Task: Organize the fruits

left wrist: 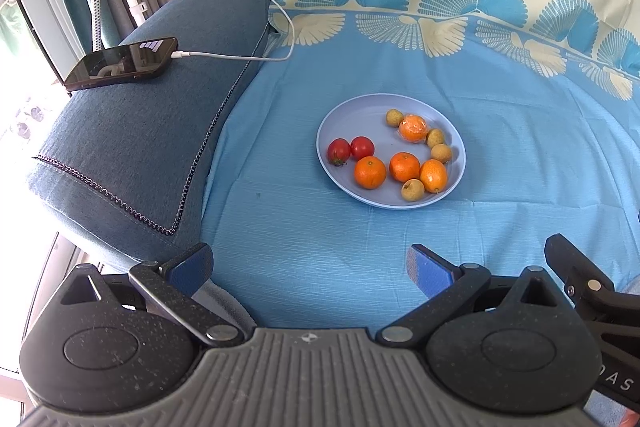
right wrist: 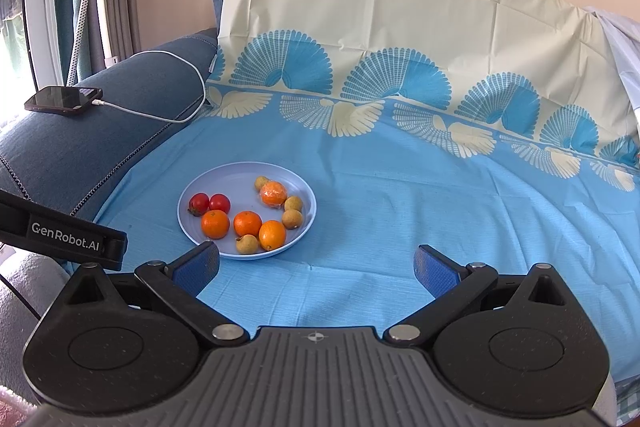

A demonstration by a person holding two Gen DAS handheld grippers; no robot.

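A blue cloth (left wrist: 360, 247) with fan patterns covers the sofa (left wrist: 132, 147) seat and runs up the backrest toward 12 o'clock. On the armrest, at about 10 o'clock in both views, lies a phone (left wrist: 120, 63) with a white cable (left wrist: 236, 55) plugged in. The left gripper (left wrist: 310, 269) hangs low over the cloth with its jaws spread wide, holding nothing and touching nothing; the plate sits ahead of it at 12 o'clock, well apart. The right gripper (right wrist: 318, 269) is likewise released, jaws wide and bare, with the plate at roughly 11 o'clock, its near rim just past the left blue pad (right wrist: 198, 269). The pale blue plate (left wrist: 352, 115) rests flat on the cloth and carries all the fruit. Three whole oranges (left wrist: 370, 172) sit in a row along its 6 o'clock side, and a peeled orange (left wrist: 413, 128) lies near 1 o'clock. Two tomatoes (left wrist: 362, 147) sit side by side at 9 o'clock. Four small tan-skinned fruits (left wrist: 441, 153) are scattered: one at 12 o'clock beside the peeled orange, two at 3 o'clock, and one at 6 o'clock near the rim.
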